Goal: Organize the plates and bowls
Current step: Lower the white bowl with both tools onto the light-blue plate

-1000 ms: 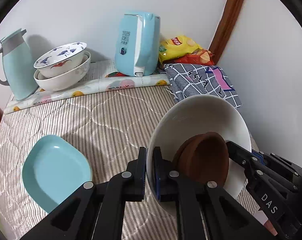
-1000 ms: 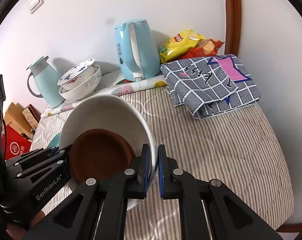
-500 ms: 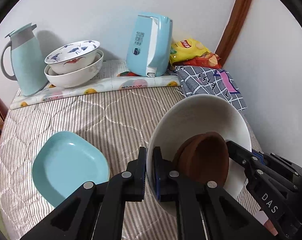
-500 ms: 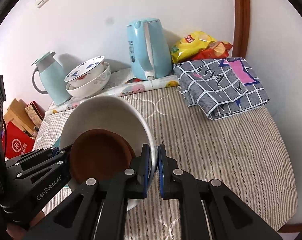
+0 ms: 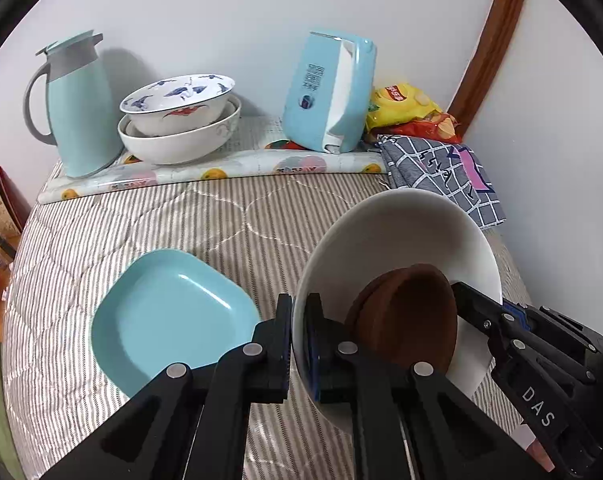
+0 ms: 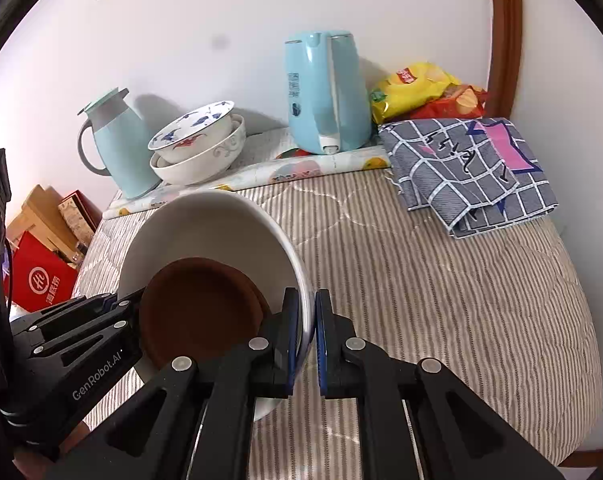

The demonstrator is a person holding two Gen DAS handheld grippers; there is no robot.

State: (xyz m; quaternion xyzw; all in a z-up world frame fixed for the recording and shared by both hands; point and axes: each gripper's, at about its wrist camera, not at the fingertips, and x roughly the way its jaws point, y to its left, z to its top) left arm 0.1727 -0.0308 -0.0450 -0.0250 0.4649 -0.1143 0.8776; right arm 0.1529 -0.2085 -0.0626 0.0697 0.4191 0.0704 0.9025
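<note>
A large white bowl (image 5: 405, 232) (image 6: 213, 232) holds two stacked brown saucers (image 5: 409, 320) (image 6: 197, 312). My left gripper (image 5: 299, 320) is shut on the bowl's left rim. My right gripper (image 6: 309, 320) is shut on its right rim. The bowl hangs above the striped quilt between both grippers. A light blue square plate (image 5: 169, 316) lies on the quilt left of the bowl. A patterned bowl (image 5: 177, 100) (image 6: 193, 132) is nested in a white bowl (image 5: 181, 140) (image 6: 201, 160) at the back.
A pale blue thermos jug (image 5: 75, 104) (image 6: 113, 144) and a blue kettle (image 5: 325, 92) (image 6: 325, 92) stand at the back by the wall. Snack bags (image 5: 409, 108) (image 6: 421, 88) and a folded checked cloth (image 5: 445, 168) (image 6: 469, 168) lie at back right. Boxes (image 6: 41, 256) sit beyond the left edge.
Both grippers have carried the white bowl leftward; the blue plate and back bowls now sit further right in the left wrist view. The grips are unchanged.
</note>
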